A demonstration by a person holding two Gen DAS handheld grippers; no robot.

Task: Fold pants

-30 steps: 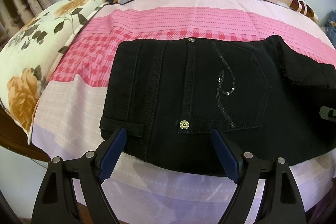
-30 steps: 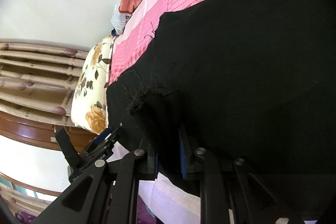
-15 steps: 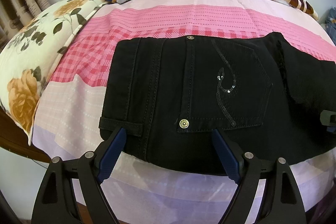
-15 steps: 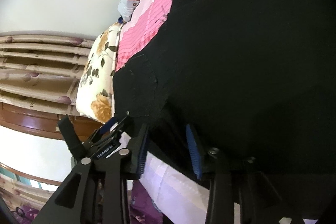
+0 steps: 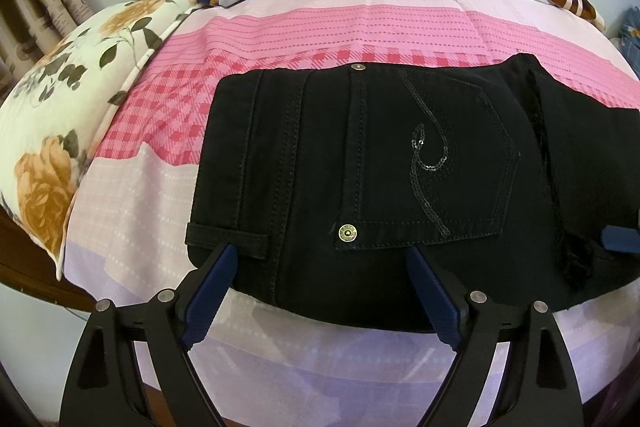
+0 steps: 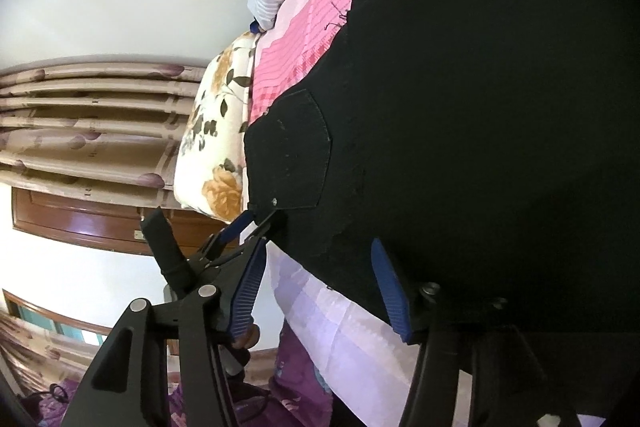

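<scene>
Left hand-held gripper apart, angled down over pants | right hand-held gripper opening, holding nothing

The pants are matt black denim with ridged stitching, glinting sequins and a shiny brass-coloured rivet. Beneath them lies smooth pink woven bedsheet cloth. Beside the pants, the floral pillow looks soft cotton. Glossy brown wood shows behind it.

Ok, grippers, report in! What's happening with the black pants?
Left hand-held gripper open. Right hand-held gripper opening, pads clear of cloth. Black pants folded on bed. Nothing blocking.
</scene>
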